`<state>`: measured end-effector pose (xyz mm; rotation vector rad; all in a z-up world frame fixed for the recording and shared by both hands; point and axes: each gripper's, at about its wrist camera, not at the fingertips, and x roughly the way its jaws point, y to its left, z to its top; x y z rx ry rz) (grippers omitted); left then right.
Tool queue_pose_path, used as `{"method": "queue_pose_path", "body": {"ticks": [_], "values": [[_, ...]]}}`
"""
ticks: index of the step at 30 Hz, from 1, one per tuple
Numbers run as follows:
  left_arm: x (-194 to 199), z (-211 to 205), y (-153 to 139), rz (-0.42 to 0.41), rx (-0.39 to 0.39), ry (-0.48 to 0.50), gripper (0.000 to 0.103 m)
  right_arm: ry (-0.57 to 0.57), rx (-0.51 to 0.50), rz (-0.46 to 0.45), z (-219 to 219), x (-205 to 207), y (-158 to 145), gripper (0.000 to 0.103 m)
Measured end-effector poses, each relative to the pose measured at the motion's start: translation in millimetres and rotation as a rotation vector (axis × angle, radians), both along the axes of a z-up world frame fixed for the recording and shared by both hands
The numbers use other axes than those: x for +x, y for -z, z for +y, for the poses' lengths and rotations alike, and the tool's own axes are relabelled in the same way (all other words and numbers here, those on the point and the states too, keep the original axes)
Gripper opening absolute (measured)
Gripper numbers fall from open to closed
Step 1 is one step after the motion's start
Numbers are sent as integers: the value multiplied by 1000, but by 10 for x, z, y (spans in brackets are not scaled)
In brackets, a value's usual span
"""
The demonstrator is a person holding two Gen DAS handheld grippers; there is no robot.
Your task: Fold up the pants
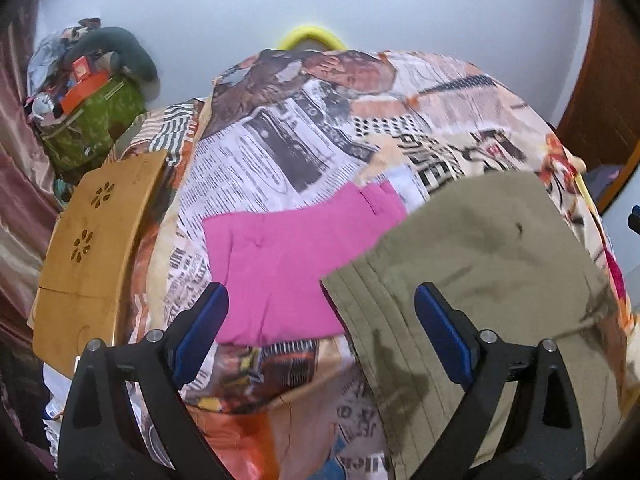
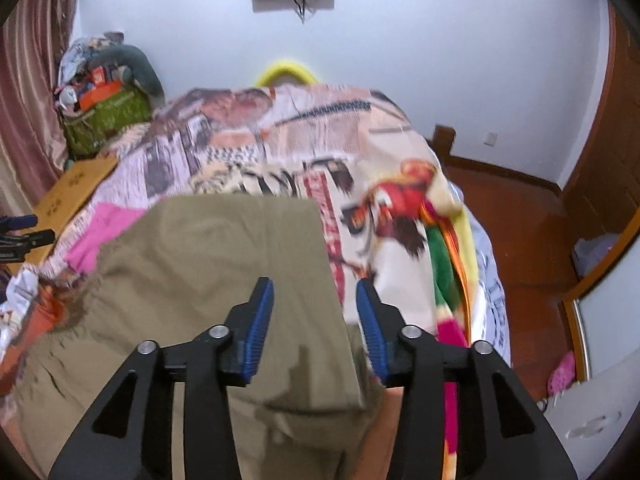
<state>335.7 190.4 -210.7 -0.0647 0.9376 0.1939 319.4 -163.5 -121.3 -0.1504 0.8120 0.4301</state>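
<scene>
Left wrist view first: the left gripper [image 1: 322,320] hangs above the bed with its jaws spread wide and nothing between the blue pads [image 1: 200,332]. The khaki pants [image 1: 492,264] lie on the printed bedspread [image 1: 280,136], already doubled into a thick, roughly rectangular stack; stitched seam lines run along the near edge and darker creases or damp-looking patches mark the woven cotton. Touching the pants on their left side, a folded pink garment [image 1: 280,264] lies flat and smooth, partly under the khaki corner. Further left of the pants a wooden lap tray [image 1: 92,248] with flower-shaped cut-outs rests on the bed edge.

Right wrist view: the right gripper [image 2: 315,320] is above the right edge of the pants [image 2: 224,264], jaws parted, no cloth pinched between them. The pants look soft and matte, their far edge straight and square against the glossy newspaper-print bedspread [image 2: 280,140]. Right of the pants a bright striped blanket edge [image 2: 444,280] hangs over the side.

My judgement: a fold has been laid and both claws are free of the cloth, so the fold is at or near its end. Any next move calls for gripping one short edge with both claws, level, and carrying it over without dragging the pink piece.
</scene>
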Motion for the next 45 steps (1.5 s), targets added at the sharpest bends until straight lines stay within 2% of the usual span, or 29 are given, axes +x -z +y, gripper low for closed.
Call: {"method": "queue_pose_path", "body": {"ticks": [4,14,16,17,23,25,27,29,30,31,33,34,35,36,40,45], "values": [[143,138,92,10,-51,-19,95,0,14,14,107,241,60,43],[478,212,757,135,-152,-28,95,-8,-8,96,385,861,451,43],[543,201,863,153,-174,-8,95,-5,-25,126,462,995,578,46],[577,192,913,164,-178,2,95,-7,-30,135,487,1048,634,48],[704,130,1164,214,-175,28,93,-21,-38,175,660,1286,932,49],[724,133,1204,211,-194,26,90,-17,-2,167,660,1334,949,49],[737,136,1215,204,-217,26,83,-13,29,181,656,1387,957,49],[755,135,1206,194,-247,28,72,-7,56,201,642,1414,990,49],[764,130,1200,192,-262,31,63,3,77,205,616,1399,1003,48],[765,119,1190,187,-267,28,60,11,90,205,607,1388,1011,45],[770,81,1173,182,-247,23,58,23,95,190,601,1337,1004,31],[761,53,1159,179,-228,23,55,29,80,178,614,1313,989,28],[766,40,1147,175,-216,25,54,36,62,168,622,1294,972,17],[756,25,1126,172,-202,23,52,34,58,168,636,1304,964,14],[736,-4,969,150,-157,11,48,34,47,120,604,1207,790,13],[645,-80,553,82,-92,18,47,34,87,54,488,1073,397,12]]}}
